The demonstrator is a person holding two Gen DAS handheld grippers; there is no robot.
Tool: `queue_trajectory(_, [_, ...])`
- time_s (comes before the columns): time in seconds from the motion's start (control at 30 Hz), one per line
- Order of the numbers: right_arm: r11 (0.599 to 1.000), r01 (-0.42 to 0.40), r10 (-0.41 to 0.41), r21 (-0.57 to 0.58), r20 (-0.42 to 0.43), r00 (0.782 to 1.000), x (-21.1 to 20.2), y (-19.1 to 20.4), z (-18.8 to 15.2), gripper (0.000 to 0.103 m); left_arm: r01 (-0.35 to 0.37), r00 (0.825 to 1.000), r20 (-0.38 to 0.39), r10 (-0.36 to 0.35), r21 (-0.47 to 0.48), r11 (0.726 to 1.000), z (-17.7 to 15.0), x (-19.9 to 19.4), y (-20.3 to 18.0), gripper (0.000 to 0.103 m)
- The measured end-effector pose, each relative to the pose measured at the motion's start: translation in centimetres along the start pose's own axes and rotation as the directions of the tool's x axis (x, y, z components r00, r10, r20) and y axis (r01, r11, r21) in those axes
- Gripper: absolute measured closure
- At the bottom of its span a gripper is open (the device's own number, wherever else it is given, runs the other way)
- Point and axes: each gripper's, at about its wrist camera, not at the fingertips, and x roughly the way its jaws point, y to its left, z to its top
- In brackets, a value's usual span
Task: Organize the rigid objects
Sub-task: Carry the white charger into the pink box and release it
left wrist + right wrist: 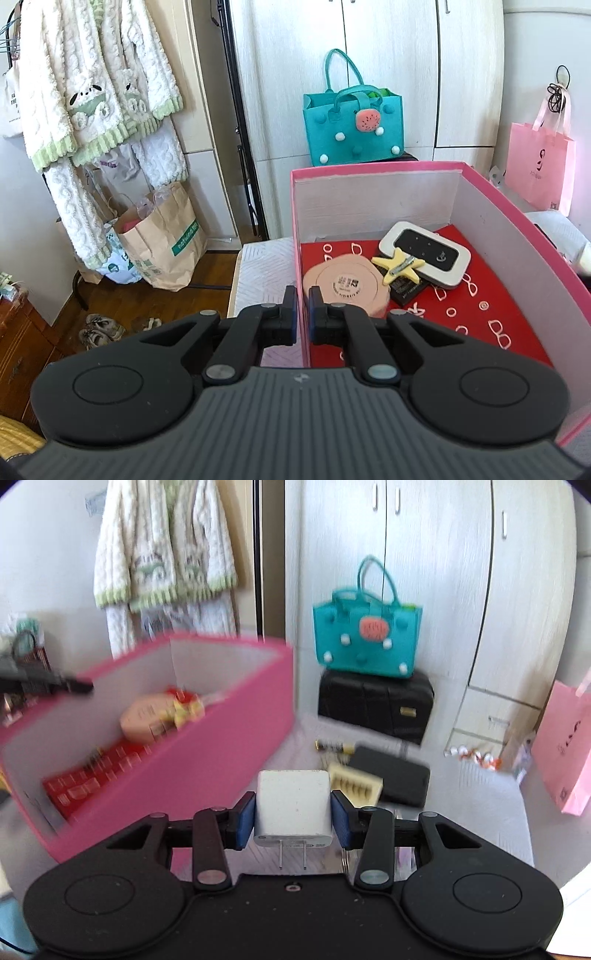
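My left gripper is shut on the left wall of the pink box, one finger outside and one inside. On the box's red lining lie a round peach compact, a yellow star clip and a white device with a black face. My right gripper is shut on a white plug charger, prongs towards the camera, lifted above the bed just right of the pink box. This view is blurred by motion.
On the white bedcover past the charger lie a cream tray, a flat black box and a small battery-like thing. A teal bag stands on a black case. A pink bag is at the right.
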Motion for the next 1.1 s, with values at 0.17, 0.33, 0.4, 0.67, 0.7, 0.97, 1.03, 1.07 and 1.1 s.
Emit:
queue_trajectory(0.17, [0.995,-0.098,0.097,0.005,0.084,0.992,-2.1,1.0,3.3,0.055,0.037,0.997,-0.067,-0.042,-0.068,0.997,-0.3,-0.8,1.1,0.098])
queue_trajectory(0.33, [0.959,-0.278,0.281,-0.055,0.039,0.959,-0.9,4.2,6.7,0.055,0.052,0.993,-0.097,-0.062,-0.095,0.994,-0.5,-1.6,1.4,0.099])
queue_trajectory(0.4, [0.930,-0.367,0.365,-0.034,-0.043,0.930,1.0,5.8,7.5,0.055,0.051,0.993,-0.105,-0.060,-0.092,0.994,-0.6,-1.7,1.3,0.099])
queue_trajectory(0.67, [0.911,-0.411,0.377,-0.022,-0.356,0.855,10.1,11.3,9.6,0.055,0.068,0.986,-0.144,-0.083,-0.106,0.992,-0.7,-1.6,1.5,0.098])
queue_trajectory(0.7, [0.913,-0.405,0.360,-0.046,-0.373,0.855,10.9,11.6,10.0,0.055,0.071,0.986,-0.143,-0.087,-0.110,0.991,-0.7,-1.6,1.6,0.098])
queue_trajectory(0.97, [0.911,-0.406,0.324,-0.076,-0.480,0.815,14.6,12.9,10.7,0.055,0.093,0.983,-0.141,-0.114,-0.145,0.985,-0.8,-1.6,2.0,0.097])
queue_trajectory(1.03, [0.906,-0.410,0.310,-0.104,-0.496,0.811,14.5,13.4,10.7,0.055,0.091,0.984,-0.141,-0.111,-0.142,0.986,-0.8,-1.6,2.0,0.097])
queue_trajectory(1.07, [0.906,-0.408,0.304,-0.114,-0.494,0.815,14.6,13.5,10.7,0.052,0.091,0.984,-0.141,-0.111,-0.143,0.986,-0.8,-1.5,2.0,0.097])
queue_trajectory(1.1, [0.911,-0.396,0.296,-0.111,-0.492,0.819,14.7,13.5,10.7,0.046,0.091,0.984,-0.140,-0.111,-0.146,0.985,-0.8,-1.5,2.0,0.096])
